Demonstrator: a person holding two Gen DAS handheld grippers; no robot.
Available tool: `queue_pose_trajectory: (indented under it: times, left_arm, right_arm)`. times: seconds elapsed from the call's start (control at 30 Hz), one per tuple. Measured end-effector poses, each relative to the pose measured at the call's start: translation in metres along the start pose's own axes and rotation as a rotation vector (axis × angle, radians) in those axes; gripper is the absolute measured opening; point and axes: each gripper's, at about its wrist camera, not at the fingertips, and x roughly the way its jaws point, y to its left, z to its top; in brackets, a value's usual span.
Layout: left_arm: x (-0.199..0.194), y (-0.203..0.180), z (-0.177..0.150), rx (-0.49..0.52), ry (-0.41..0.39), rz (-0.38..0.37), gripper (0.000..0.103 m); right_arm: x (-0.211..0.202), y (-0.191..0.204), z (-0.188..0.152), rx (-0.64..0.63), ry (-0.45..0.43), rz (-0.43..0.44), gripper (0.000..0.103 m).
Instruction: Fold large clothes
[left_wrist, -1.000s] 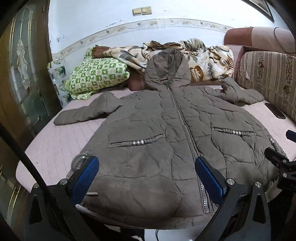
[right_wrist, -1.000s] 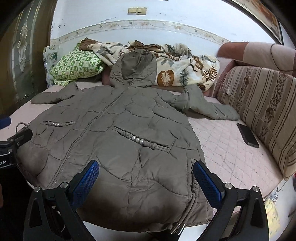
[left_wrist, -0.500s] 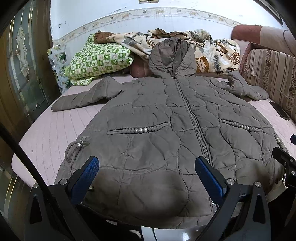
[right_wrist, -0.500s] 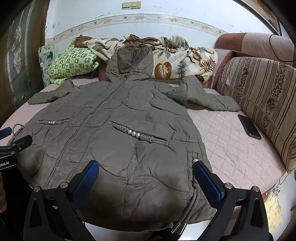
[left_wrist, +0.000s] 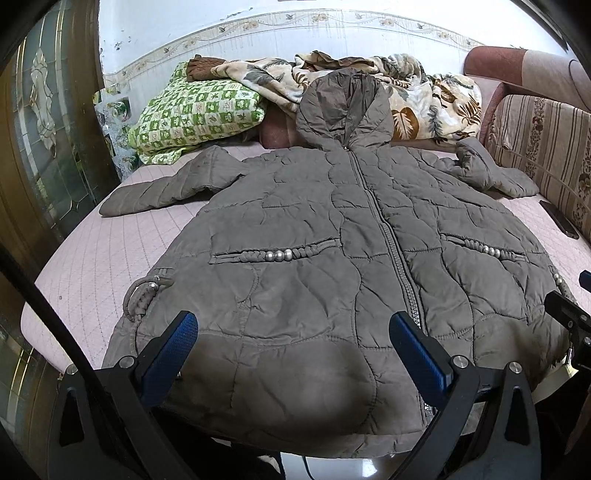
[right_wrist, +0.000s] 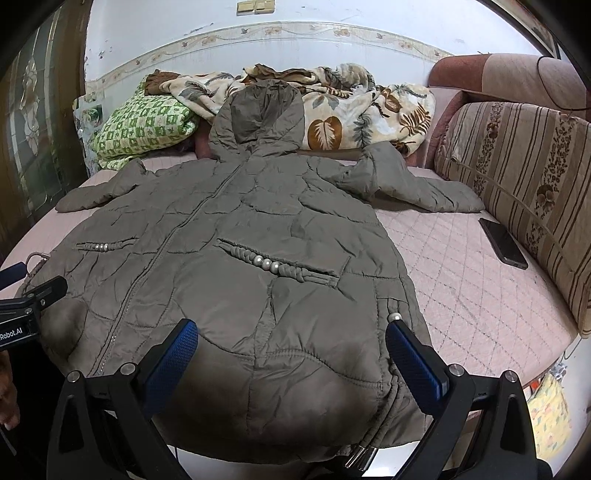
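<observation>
The coat (left_wrist: 317, 266) lies flat on the bed (left_wrist: 110, 258), zipped, front up, hood toward the wall. Left gripper (left_wrist: 295, 354) — jaws wide apart, empty, above the coat's hem. Right gripper (right_wrist: 291, 354) — likewise spread, empty, above the hem's right part. A phone (right_wrist: 502, 243) lies right of the coat.

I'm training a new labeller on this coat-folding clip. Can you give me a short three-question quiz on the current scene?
1. True or false: the coat is zipped shut.
2. Which lies on the bed beside the striped cushion: A) a book, B) a phone, C) a remote?
3. Fill in: both the left tool and the right tool are ____.

Key: 1 true; 2 B; 3 open.
</observation>
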Motion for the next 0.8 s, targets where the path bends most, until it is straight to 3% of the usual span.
queue_pose_trajectory:
  times: [0.4,0.8]
  left_arm:
    - [-0.001,-0.003,0.003,0.006,-0.003,-0.010,0.103]
    - [0.008,-0.015,0.032,0.015,-0.024,-0.050,0.103]
  right_arm:
    - [-0.001,-0.005,0.002,0.023,0.007,0.008,0.103]
    - [0.004,-0.016,0.002,0.067,0.032,0.015,0.103]
